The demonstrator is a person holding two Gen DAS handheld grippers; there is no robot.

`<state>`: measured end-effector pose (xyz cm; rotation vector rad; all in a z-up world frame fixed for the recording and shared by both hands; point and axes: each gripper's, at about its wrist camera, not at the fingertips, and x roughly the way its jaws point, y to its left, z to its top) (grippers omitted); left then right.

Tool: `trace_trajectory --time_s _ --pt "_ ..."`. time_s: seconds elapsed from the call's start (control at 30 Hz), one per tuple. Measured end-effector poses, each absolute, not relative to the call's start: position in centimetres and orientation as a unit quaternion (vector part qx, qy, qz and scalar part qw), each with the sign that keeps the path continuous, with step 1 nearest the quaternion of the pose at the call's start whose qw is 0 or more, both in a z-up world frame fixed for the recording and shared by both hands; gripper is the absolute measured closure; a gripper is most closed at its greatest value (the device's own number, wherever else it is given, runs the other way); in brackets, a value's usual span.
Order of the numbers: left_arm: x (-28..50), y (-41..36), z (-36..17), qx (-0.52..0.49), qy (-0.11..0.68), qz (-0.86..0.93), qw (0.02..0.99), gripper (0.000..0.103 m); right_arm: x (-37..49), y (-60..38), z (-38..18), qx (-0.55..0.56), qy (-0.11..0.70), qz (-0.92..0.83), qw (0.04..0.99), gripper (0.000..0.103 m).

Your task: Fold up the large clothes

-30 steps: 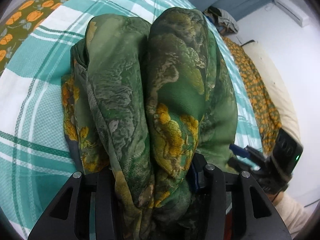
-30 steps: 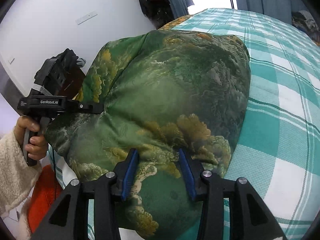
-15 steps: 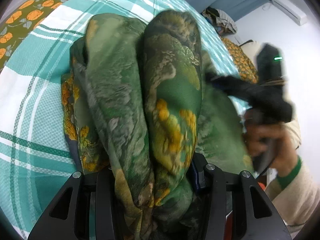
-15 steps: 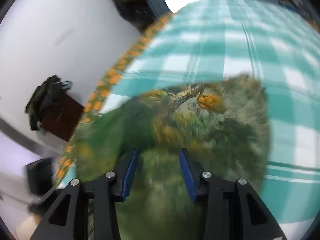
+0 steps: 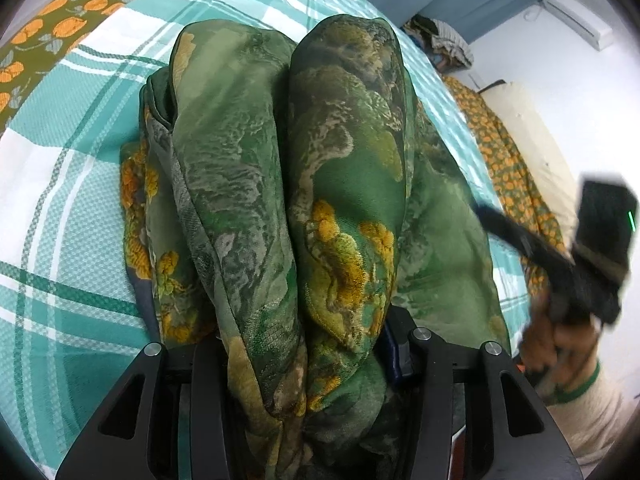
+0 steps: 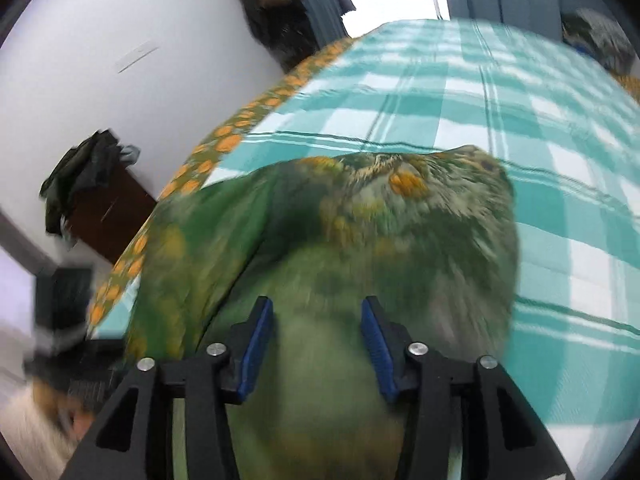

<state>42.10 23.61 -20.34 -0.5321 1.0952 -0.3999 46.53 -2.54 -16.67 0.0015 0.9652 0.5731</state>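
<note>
**Hand-held gripper pair mid-fold on a big green garment**

Left hand-held gripper (image 5: 308, 344) has its fingers clamped on two thick rolls of the green garment (image 5: 320, 184) — the cloth bulges out between them and hides the pads almost entirely, just a sliver of blue shows on the right finger. My guess is it's pinching a doubled-over edge so the layers stay lined up while the other side gets handled.

Right hand-held gripper (image 6: 316, 344) is a different story: its blue pads (image 6: 256, 348) stand apart with green cloth showing between them. That view is smeared, and I honestly can't tell if the cloth is pinched or just lying under the open fingers. From the left camera you can see it off to the right (image 5: 520, 236), also blurred, past the garment's right edge.

The garment itself sits bunched on the bed (image 5: 60, 216), on the teal checked sheet, close to the edge with the orange flower border (image 5: 60, 24). It's already a fairly compact bundle, so I'd judge the fold is well along — probably needs one more flip or a smoothing pass.

Watch out: that fabric looks silky, so stacked layers could slide apart on release.
</note>
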Motion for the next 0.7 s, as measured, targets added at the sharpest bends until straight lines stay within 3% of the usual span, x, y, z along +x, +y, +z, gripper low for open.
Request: trace_trajectory --time_s 0.3,0.7 --pt "41.5 24.8 -21.0 -0.256 0.508 -0.193 0.8 0.055 35.9 -4.4 -16.0 -0.065 0.438 0.279 0.852 0.051" --pt "41.3 25.3 -21.2 -0.258 0.508 -0.197 0.798 0.054 35.7 -2.8 -19.0 -0.122 0.432 0.249 0.858 0.046"
